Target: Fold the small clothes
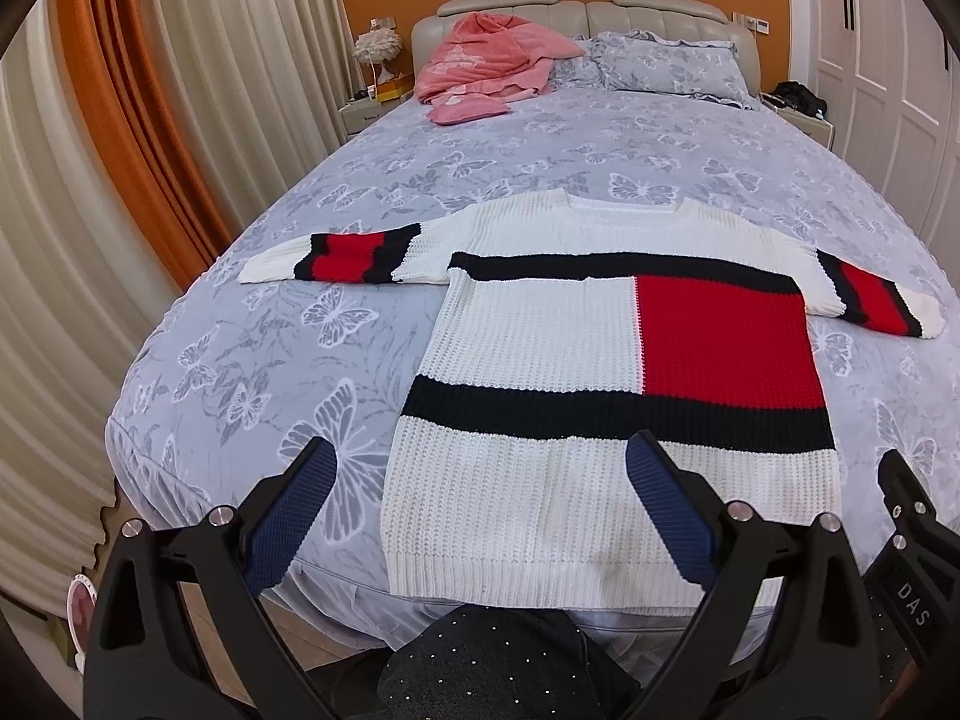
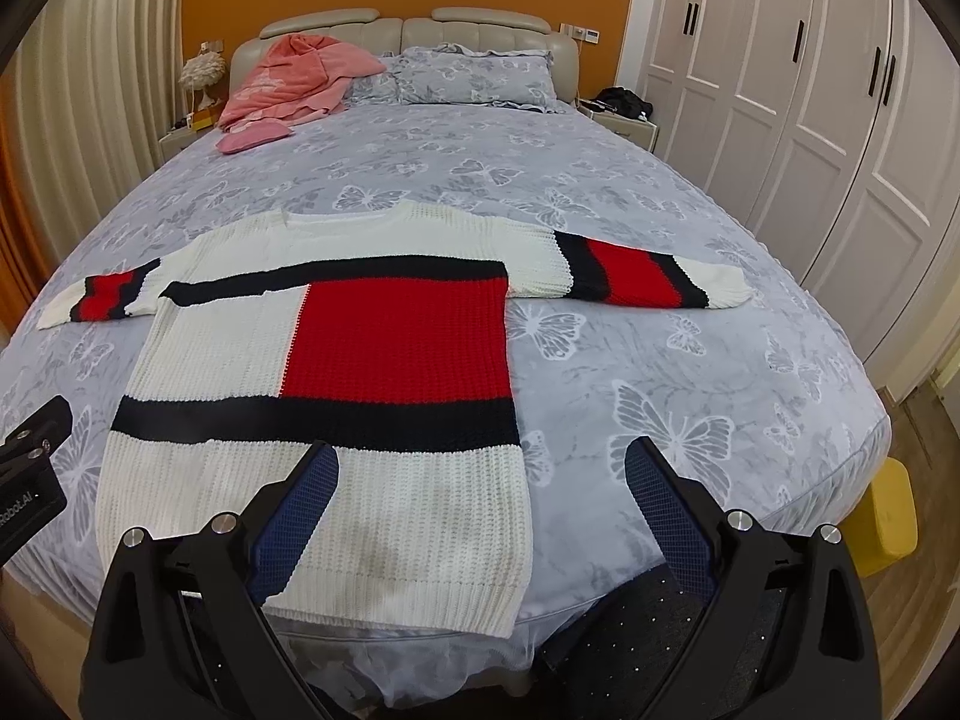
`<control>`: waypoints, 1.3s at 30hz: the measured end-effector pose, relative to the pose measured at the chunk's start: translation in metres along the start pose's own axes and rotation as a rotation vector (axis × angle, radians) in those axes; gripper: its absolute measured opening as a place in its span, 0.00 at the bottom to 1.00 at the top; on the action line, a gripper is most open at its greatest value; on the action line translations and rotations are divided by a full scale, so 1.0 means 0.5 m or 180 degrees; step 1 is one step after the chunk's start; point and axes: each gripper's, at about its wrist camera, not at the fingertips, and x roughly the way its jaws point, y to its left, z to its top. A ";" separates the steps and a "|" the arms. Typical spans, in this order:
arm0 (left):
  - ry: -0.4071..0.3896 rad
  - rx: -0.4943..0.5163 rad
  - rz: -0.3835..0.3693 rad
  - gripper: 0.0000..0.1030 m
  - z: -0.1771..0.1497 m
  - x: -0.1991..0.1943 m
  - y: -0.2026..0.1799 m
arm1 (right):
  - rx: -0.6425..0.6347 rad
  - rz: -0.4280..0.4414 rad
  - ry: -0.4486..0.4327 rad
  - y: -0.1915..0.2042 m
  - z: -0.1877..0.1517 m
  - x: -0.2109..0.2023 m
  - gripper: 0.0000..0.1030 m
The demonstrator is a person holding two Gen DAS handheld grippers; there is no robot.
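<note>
Two grippers, left gripper (image 1: 480, 501) and right gripper (image 2: 480, 501), both jaws wide, empty. Your white chunky-knit sweater with red and black blocks (image 1: 576, 360) lies flat mid-frame on grey butterfly-print bedspread (image 1: 252, 360). Soft, floppy, probably stretchy; pinch sleeve cuffs or hem corners.
</note>
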 end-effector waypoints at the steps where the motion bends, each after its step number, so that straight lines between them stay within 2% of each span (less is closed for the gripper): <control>1: 0.0002 0.0003 0.0005 0.92 -0.001 0.001 0.000 | 0.0002 0.0004 0.0001 0.001 0.000 0.000 0.92; 39: -0.0004 -0.0003 0.0037 0.92 -0.010 0.006 -0.006 | -0.0026 0.0030 -0.0024 0.011 -0.004 -0.011 0.92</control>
